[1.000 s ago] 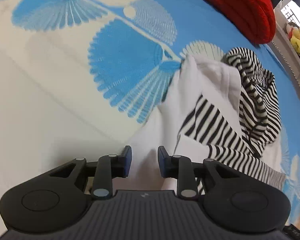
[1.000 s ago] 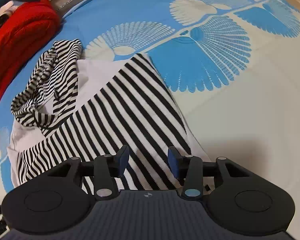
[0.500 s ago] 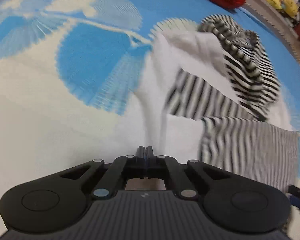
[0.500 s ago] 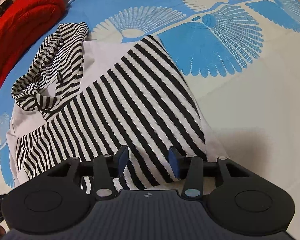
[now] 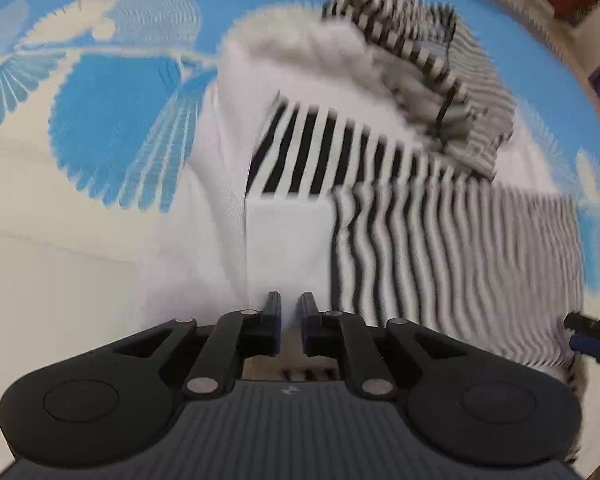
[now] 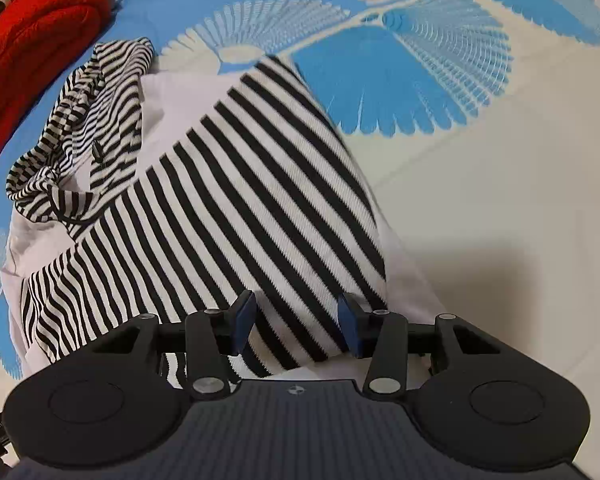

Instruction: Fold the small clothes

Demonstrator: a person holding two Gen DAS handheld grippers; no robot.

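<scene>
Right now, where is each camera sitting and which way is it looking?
Left wrist: on the left gripper, angled steeply down over the white near edge of the striped garment; its jaws are opening over white cloth, nothing pinched that I can see; the right gripper's tip pokes in at the right edge.
Right wrist: on the right gripper, angled steeply down, jaws apart over the stripes, red cushion far left.
Shared: the garment and the blue patterned bedsheet.
</scene>
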